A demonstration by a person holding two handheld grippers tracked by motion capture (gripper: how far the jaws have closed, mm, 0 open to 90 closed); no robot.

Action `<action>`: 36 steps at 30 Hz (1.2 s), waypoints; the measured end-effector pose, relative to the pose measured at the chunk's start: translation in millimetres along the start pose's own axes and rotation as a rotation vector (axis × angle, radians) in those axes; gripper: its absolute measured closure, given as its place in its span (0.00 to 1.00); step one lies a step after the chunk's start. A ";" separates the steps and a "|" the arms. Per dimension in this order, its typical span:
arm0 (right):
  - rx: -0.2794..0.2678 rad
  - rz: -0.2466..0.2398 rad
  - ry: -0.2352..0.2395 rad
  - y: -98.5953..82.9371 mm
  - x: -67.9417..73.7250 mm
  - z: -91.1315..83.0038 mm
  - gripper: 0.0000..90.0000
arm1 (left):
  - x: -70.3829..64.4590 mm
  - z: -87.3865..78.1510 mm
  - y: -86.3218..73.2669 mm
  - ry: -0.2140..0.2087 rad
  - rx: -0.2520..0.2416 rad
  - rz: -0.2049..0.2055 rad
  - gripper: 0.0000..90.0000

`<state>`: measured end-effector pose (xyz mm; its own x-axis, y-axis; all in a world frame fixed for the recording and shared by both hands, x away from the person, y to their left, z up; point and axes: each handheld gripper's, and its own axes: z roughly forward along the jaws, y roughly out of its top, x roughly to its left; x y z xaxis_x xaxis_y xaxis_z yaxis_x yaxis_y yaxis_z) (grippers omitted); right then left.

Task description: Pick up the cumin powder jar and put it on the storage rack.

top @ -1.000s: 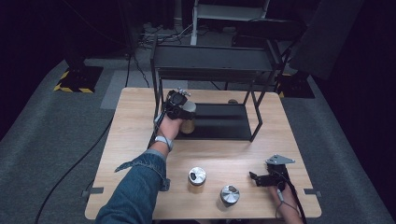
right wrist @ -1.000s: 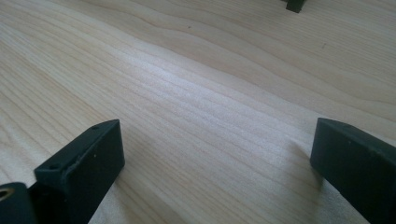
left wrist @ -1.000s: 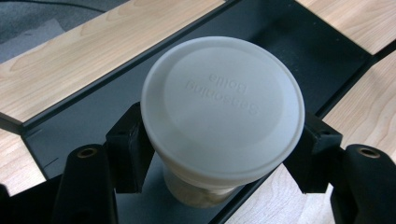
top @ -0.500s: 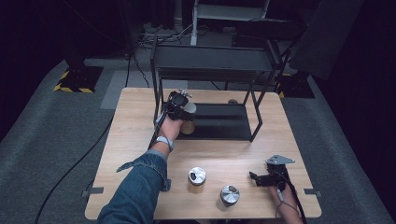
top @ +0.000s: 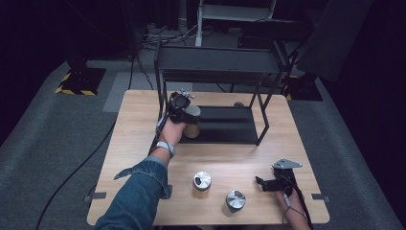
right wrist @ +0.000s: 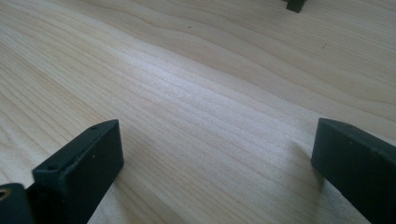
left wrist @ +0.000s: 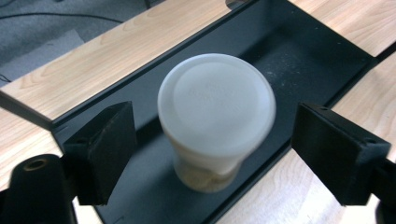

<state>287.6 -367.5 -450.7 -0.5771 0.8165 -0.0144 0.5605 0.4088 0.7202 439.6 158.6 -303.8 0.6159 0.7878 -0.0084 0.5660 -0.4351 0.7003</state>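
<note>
Quick count: one white-lidded cup [left wrist: 215,116] on the black rack's [top: 225,125] bottom shelf, two metal-topped cans [top: 202,181], I think, on the table [top: 139,120], two grippers [top: 181,103].

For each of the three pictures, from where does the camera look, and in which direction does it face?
High view: fixed above the person's side, facing forward and down on the wooden table; forearms enter from below, left gripper at the black shelf, right gripper on the table.
Left gripper view: rides that gripper, looking down past its open jaws at a white-lidded cup on the shelf's black tray.
Right gripper view: rides that gripper, low over bare wood, jaws open.
Shared: the cup and shelf appear in the high and left gripper views.
</note>
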 end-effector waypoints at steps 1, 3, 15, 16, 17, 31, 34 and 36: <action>0.000 0.000 0.000 0.0 0.0 0.0 0.02 | -0.8 -4.6 -2.7 -0.003 -0.007 0.000 0.14; 0.001 0.000 0.000 0.2 -0.1 0.1 0.02 | -2.7 -13.1 -9.2 -0.005 -0.021 -0.001 0.14; 0.001 -0.001 0.002 0.3 -0.4 0.1 0.02 | -10.8 -70.4 -54.0 -0.011 -0.084 0.003 0.14; 0.001 -0.002 0.002 0.3 -0.5 0.2 0.02 | -11.3 -74.6 -57.3 -0.010 -0.084 0.005 0.14; 0.001 -0.002 0.002 0.3 -0.5 0.2 0.02 | -11.9 -78.3 -61.0 -0.008 -0.086 0.006 0.14; 0.001 -0.002 0.004 0.6 -1.0 0.4 0.02 | -21.6 -103.8 -104.9 0.013 -0.049 0.029 0.14; 0.001 -0.002 0.005 0.6 -1.1 0.4 0.01 | -25.7 -103.7 -112.9 0.021 -0.019 0.042 0.14; 0.001 -0.002 0.005 0.6 -1.2 0.4 0.01 | -27.4 -103.3 -119.9 0.023 -0.006 0.046 0.14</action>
<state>288.8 -368.1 -450.6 -0.5813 0.8136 -0.0124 0.5599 0.4110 0.7195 298.3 234.3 -313.8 0.6288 0.7766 0.0402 0.5341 -0.4689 0.7035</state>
